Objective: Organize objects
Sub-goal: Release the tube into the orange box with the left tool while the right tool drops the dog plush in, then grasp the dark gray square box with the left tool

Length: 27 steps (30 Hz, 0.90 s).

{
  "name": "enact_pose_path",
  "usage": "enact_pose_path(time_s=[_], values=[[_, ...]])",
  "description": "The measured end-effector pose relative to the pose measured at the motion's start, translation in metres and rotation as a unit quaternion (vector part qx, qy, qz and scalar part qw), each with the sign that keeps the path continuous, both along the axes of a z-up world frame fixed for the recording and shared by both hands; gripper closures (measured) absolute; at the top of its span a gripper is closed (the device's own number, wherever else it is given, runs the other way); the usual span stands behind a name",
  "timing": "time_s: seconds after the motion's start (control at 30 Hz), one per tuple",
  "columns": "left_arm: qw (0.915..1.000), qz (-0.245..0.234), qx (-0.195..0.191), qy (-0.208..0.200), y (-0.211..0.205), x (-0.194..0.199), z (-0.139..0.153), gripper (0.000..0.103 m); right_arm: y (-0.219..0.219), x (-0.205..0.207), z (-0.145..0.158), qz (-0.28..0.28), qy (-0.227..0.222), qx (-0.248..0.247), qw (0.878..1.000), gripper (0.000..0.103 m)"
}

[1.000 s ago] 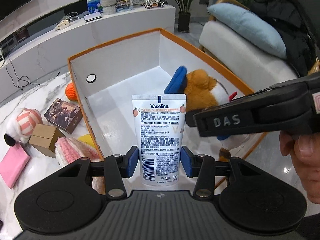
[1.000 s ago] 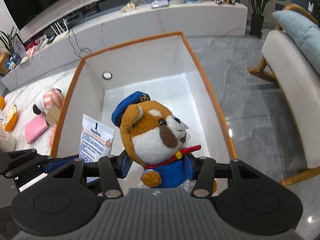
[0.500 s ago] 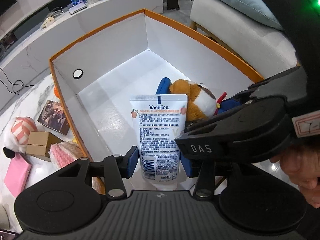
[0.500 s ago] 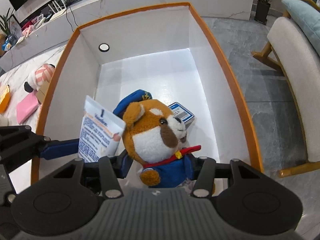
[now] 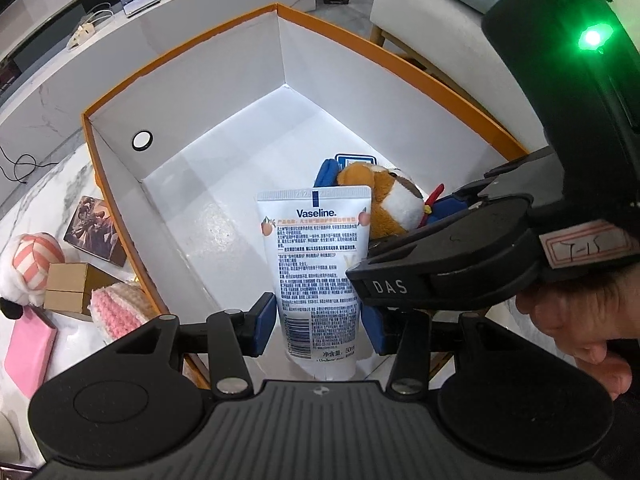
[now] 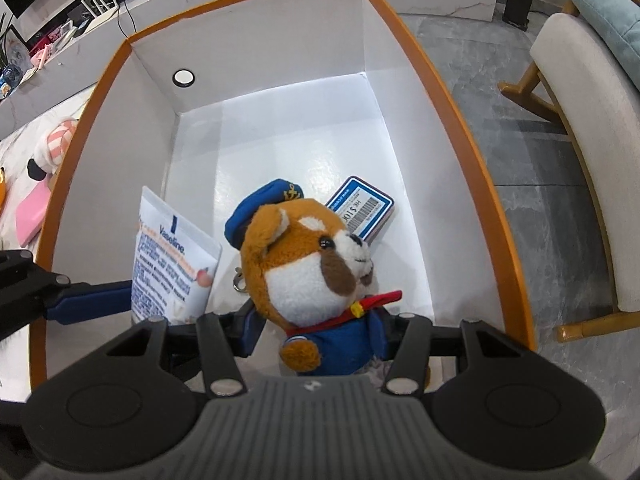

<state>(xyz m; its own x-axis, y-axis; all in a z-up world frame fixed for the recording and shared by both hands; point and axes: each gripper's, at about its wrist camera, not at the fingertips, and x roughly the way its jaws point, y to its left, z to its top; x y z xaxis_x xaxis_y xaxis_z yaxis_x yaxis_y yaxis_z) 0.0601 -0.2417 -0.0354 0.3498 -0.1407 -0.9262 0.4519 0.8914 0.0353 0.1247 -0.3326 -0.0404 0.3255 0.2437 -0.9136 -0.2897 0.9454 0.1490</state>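
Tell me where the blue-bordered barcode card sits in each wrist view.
Left wrist: barcode card on the box floor, only its top edge peeking out behind the plush dog.
Right wrist: barcode card flat on the floor, right of the dog's cap.
Shared landmark: round hole in the box wall.

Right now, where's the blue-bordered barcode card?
The blue-bordered barcode card lies flat on the floor of the orange-rimmed white box, just behind the brown plush dog's head, toward the right wall.
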Motion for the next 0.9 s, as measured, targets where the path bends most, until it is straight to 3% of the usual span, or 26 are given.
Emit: enact_pose_path(time_s=[0.17, 0.3, 0.5, 0.77, 0.9], values=[[0.9999, -0.012, 0.003, 0.006, 0.000, 0.002, 0.000, 0.045, 0.002, 0.000, 0.000, 0.000, 0.000, -0.008, 1.000, 0.048], [0.9998, -0.013, 0.007, -0.011, 0.000, -0.002, 0.002, 0.039, 0.002, 0.000, 0.002, 0.001, -0.002, -0.005, 1.000, 0.045], [0.9992, -0.007, -0.006, -0.038, 0.008, -0.007, 0.011, 0.039, 0.001, -0.006, 0.019, 0.002, -0.031, 0.005, 1.000, 0.041], [0.9903, 0.027, -0.052, -0.126, 0.046, -0.027, 0.048, 0.039, 0.004, -0.012, 0.054, -0.017, -0.098, 0.036, 0.994, 0.039], [0.9849, 0.046, -0.058, -0.157, 0.075, -0.045, 0.065, 0.032, 0.012, -0.020, 0.072, -0.021, -0.130, 0.067, 0.989, 0.039]])
